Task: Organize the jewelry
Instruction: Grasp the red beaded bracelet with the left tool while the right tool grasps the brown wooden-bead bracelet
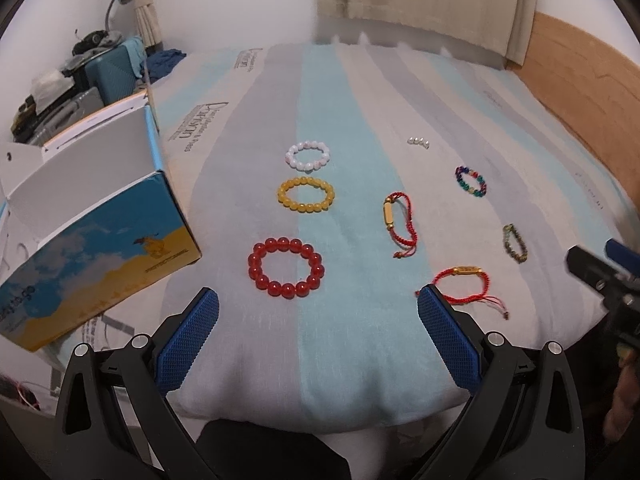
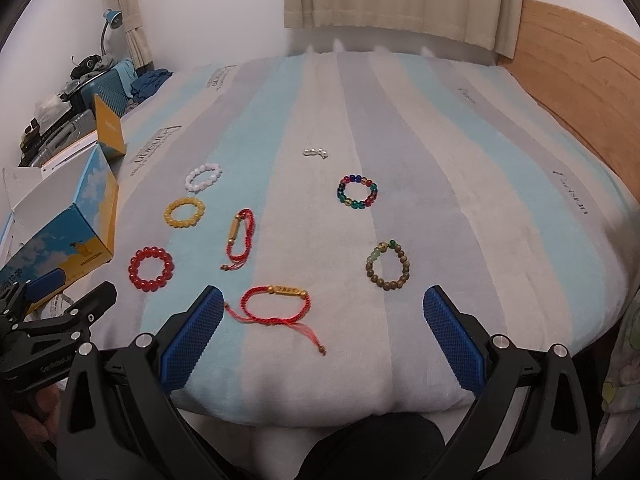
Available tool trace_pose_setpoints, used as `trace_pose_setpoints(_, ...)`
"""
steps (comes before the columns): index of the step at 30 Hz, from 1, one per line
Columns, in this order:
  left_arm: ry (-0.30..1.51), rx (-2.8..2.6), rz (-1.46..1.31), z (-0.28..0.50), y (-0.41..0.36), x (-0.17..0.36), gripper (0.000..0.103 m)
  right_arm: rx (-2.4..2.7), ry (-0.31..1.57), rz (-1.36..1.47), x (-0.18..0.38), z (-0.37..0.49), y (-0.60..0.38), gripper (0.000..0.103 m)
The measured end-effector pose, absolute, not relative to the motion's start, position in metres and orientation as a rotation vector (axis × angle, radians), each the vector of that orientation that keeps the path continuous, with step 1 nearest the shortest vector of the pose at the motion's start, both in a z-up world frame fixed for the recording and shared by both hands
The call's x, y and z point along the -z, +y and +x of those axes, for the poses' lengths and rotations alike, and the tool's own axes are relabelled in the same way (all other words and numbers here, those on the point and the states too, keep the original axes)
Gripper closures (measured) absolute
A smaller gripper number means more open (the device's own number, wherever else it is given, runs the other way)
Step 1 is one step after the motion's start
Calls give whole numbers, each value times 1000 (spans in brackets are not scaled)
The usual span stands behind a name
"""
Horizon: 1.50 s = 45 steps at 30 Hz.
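Lying flat on the striped bed cover (image 2: 460, 184), the nearest red cord bracelet (image 2: 276, 304) runs its gold bar crosswise, its tail trailing toward the right gripper (image 2: 322, 308). Both that and the left gripper (image 1: 318, 310) hover spread wide, holding nothing.

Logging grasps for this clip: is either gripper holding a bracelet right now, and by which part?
Nothing is held. The left gripper and right gripper are both open, empty, above the bed.
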<state>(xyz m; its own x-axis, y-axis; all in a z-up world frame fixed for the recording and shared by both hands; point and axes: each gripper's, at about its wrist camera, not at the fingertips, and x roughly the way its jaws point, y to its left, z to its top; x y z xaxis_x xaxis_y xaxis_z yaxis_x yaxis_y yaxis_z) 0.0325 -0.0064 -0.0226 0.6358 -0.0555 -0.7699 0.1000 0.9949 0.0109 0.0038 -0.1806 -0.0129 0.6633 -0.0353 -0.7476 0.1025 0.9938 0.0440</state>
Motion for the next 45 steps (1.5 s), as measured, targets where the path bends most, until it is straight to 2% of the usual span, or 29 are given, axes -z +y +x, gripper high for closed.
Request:
trace_pose_setpoints(12,969,72,62,97,5,82,6,105,965,65,57,60,-223,9)
trace_pose_setpoints(18,999,68,70,118,6,105,7,91,1036,84,86,84,-236,17)
trace_pose_setpoints(21,1008,70,81,124,5,114,13,80,1072,101,101,96,-241,21)
trace_pose_setpoints(28,1023,48,114,128,5,130,20,42,1171,229,133,111,-256,41)
trace_pose_setpoints(30,1026,39,121,127,5,130,29,42,1175,235,137,111,-258,45)
trace_pose_setpoints(38,1061,46,134,125,4,124,64,38,1174,263,136,109,-268,82)
trace_pose_setpoints(40,1072,60,127,125,4,123,73,30,1176,266,135,110,-268,87)
trace_pose_setpoints(41,1077,66,122,124,4,122,76,26,1174,266,134,109,-268,96)
trace_pose_setpoints(43,1088,79,110,124,5,120,77,17,1171,272,132,108,-268,96)
trace_pose_setpoints(44,1094,89,98,124,6,119,86,16,1165,274,131,107,-269,96)
trace_pose_setpoints(45,1100,102,83,124,7,118,90,10,1164,276,131,106,-269,96)
